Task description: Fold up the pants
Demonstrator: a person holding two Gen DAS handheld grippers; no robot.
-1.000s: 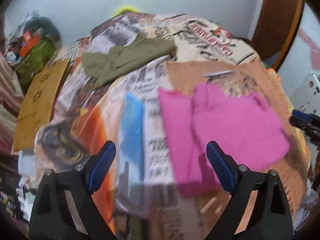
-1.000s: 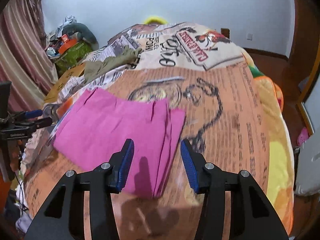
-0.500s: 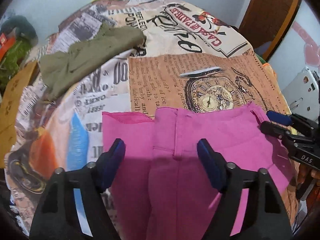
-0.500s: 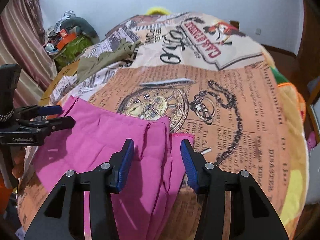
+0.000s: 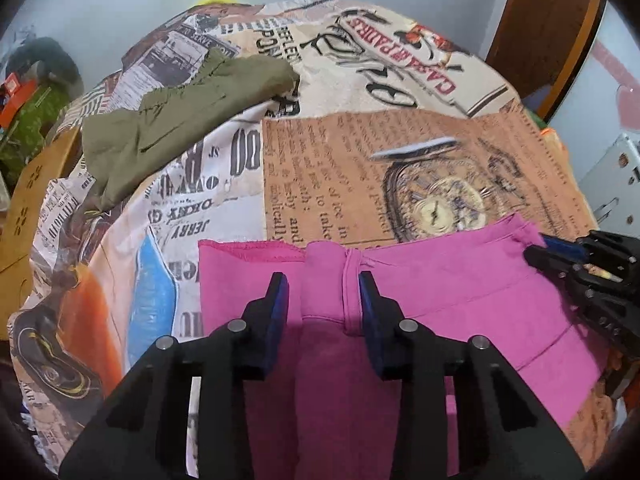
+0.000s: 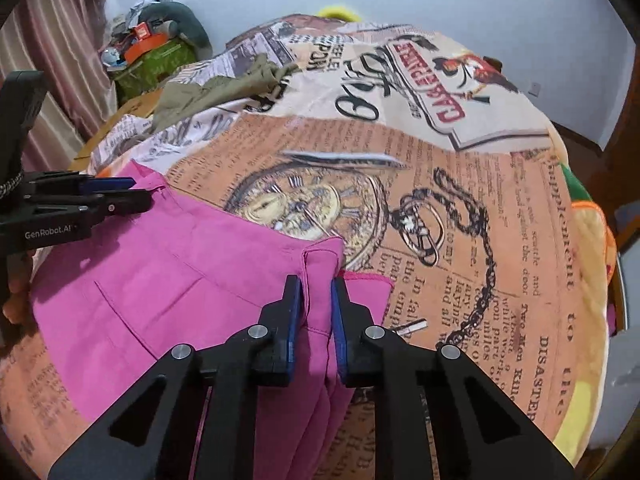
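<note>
Pink pants [image 5: 460, 304] lie partly folded on the printed bed cover; they also show in the right wrist view [image 6: 172, 280]. My left gripper [image 5: 323, 300] straddles the waistband's left end, its jaws closing on a fold of pink cloth. My right gripper [image 6: 314, 304] straddles the waistband's other end, jaws narrowly apart with a pink fold between them. Each gripper shows side-on in the other's view, the right gripper [image 5: 560, 252] at the right and the left gripper [image 6: 104, 196] at the left, with pads close together at the cloth's corner.
An olive green garment [image 5: 180, 116] lies crumpled at the far left of the bed [image 6: 460, 200]. A cardboard box [image 5: 28, 200] and clutter [image 6: 152, 48] stand left of the bed. A wooden door [image 5: 548, 20] is at the back right.
Both grippers have moved down onto the two ends of the pink waistband and their jaws have narrowed from wide open onto the cloth.
</note>
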